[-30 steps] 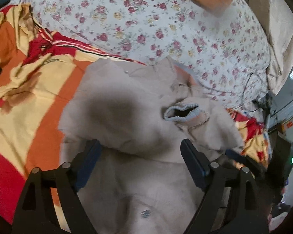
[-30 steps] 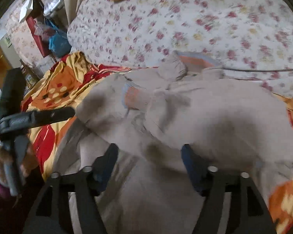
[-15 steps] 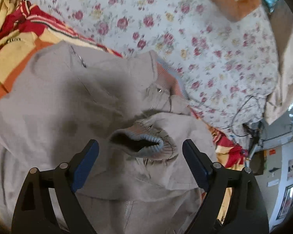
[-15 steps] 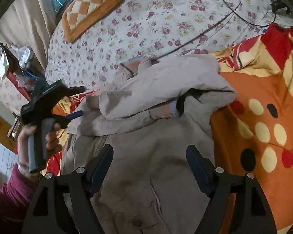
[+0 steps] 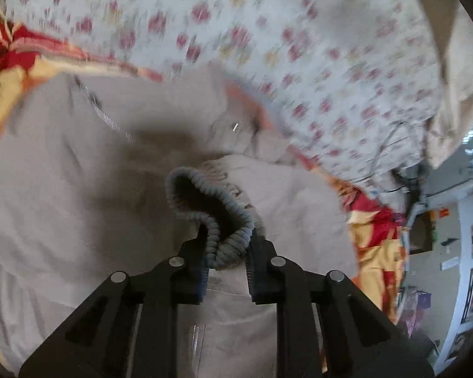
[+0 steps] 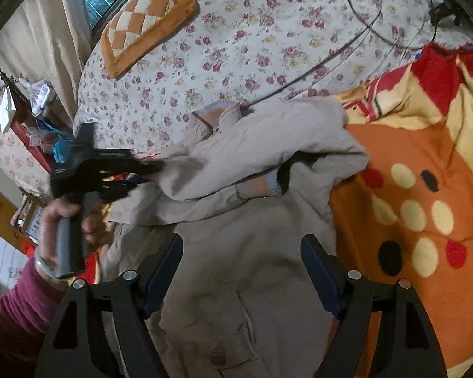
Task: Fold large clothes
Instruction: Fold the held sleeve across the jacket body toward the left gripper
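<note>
While the beige jacket point(image 6: 252, 252) lies on the bed, the left hand-held gripper point(image 5: 225, 252) has just closed on its ribbed cuff point(image 5: 217, 217).
Pinching there lets the sleeve be folded; the right hand-held gripper point(image 6: 241, 267) hovers wide open, holding nothing.

A beige jacket point(image 6: 236, 267) lies on an orange patterned blanket point(image 6: 410, 189) on the bed, its sleeves folded across the chest. The right tool point(image 6: 241, 267) hangs over the jacket's lower front, jaws wide apart and holding nothing. At left, a hand point(image 6: 63, 223) in a maroon sleeve holds the left tool point(image 6: 148, 171), its tip at the sleeve fabric. A checked cushion point(image 6: 145, 22) rests on the floral sheet point(image 6: 252, 41).
</note>
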